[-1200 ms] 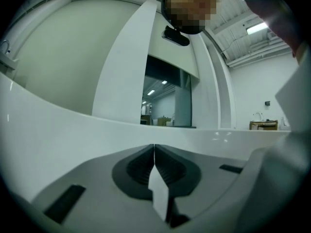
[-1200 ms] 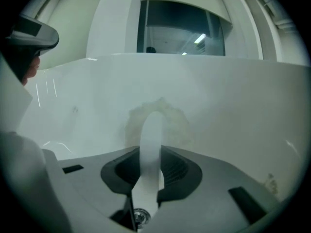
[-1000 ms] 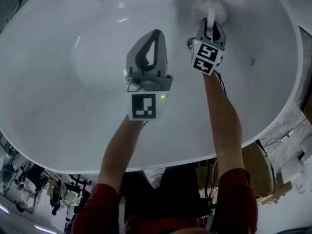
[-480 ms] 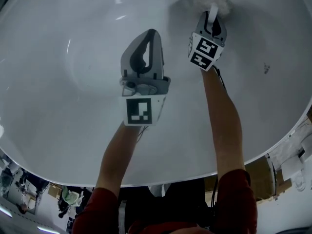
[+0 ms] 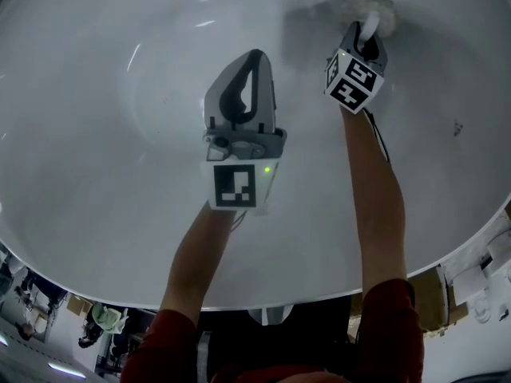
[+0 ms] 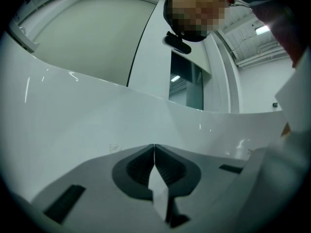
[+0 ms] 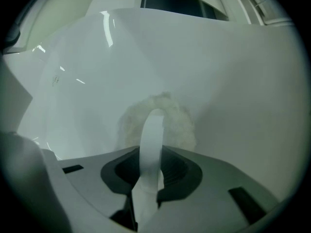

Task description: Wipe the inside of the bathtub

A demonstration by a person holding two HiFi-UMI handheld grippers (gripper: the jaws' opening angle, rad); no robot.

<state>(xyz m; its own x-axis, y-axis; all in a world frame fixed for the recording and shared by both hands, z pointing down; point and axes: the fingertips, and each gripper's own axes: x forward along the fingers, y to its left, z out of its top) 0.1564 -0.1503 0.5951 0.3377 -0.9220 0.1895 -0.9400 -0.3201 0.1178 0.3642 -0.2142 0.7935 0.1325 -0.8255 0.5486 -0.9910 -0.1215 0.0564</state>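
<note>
Setting: white bathtub (image 5: 96, 150), its smooth curved inside filling the head view. Workshop clutter is showing past the near rim.

Item 1, left tongs (image 5: 254, 58): I am holding these over the middle of the basin. The jaws are pressing flat together with nothing between them. Ahead of them the bare tub wall is rising to the rim.

Item 2, right tongs (image 5: 367, 37): I am reaching these to the far side of the tub, well beyond the left pair. The jaws are clamping the white loop handle (image 7: 151, 130) of a scrubbing pad.

Item 3, fluffy white scrubbing pad (image 5: 359, 8): it is lying against the far inside wall, just past the right jaw tips.

Item 4, red sleeves (image 5: 391, 325): these are showing at the lower edge, with both forearms bare.
</note>
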